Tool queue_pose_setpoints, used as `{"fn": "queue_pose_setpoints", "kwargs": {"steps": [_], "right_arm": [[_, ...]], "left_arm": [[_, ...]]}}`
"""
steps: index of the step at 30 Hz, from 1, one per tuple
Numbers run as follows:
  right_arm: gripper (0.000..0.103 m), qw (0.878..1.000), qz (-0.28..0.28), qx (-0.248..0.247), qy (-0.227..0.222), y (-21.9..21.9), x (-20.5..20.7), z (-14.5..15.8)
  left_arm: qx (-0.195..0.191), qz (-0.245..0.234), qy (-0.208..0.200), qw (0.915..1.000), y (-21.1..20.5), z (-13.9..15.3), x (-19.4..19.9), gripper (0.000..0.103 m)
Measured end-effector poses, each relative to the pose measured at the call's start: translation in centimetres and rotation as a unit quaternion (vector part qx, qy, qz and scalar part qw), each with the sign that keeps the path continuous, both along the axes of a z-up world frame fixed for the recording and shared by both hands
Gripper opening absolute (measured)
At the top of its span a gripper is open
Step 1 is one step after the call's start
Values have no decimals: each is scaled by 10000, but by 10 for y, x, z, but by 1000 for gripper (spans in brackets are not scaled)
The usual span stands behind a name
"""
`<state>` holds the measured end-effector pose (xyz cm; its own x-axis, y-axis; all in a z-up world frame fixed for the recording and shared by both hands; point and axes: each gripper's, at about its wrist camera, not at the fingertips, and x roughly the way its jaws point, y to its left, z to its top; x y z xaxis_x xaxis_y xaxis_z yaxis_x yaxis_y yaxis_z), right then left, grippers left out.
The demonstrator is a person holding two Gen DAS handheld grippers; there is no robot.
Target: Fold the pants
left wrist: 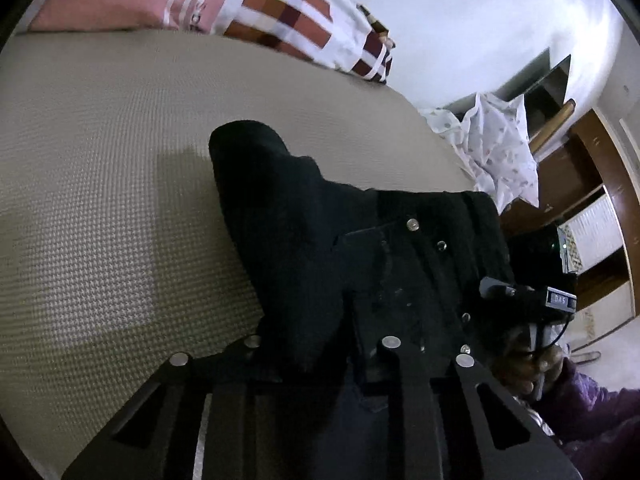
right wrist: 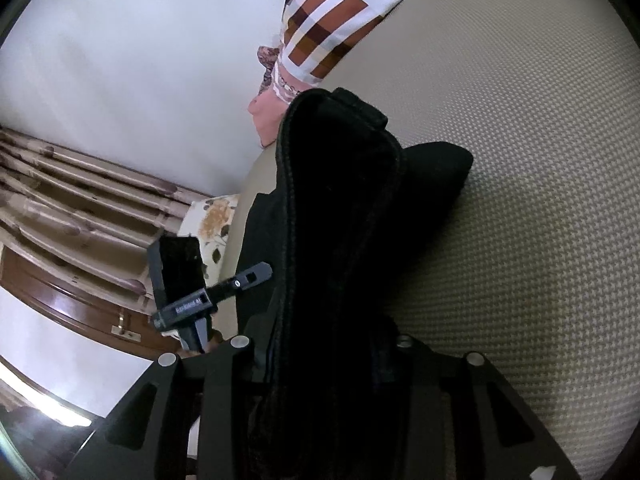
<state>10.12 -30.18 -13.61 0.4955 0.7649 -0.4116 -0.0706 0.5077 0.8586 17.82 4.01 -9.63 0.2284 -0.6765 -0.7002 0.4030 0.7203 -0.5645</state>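
Note:
The black pants hang lifted above the beige textured bed surface. My left gripper is shut on the pants; the dark cloth covers its fingers, with metal buttons showing near the waistband. My right gripper is also shut on the pants, whose folded edge rises in front of the camera and hides its fingers. The right gripper's body shows in the left wrist view, and the left gripper's body shows in the right wrist view.
A pink and brown checked blanket lies at the bed's far end. A white patterned cloth sits off the bed's right edge by wooden shelves. Curtains and a floral pillow are on the left side.

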Motion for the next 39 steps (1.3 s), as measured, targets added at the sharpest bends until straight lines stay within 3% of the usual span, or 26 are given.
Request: {"fn": "queue_pose_setpoints", "kwargs": {"steps": [3,17,30,39], "right_arm": [[31,10000,-4,72,-64,0,0,2],[31,9997,96,172,-169,11,3,9],[31,9990,327,196,-249,41,23,19],[31,9977,552,164,-353,71,41,30]], "left_arm": [[-92,136,-3,9999,4,3,-2,21],[634,450,-469,9959,8,23,-21,21],[1151,738,-1013,9854,27,46,-27,21],[1236,1022,-1133,9805,56,52,-22,21]]}}
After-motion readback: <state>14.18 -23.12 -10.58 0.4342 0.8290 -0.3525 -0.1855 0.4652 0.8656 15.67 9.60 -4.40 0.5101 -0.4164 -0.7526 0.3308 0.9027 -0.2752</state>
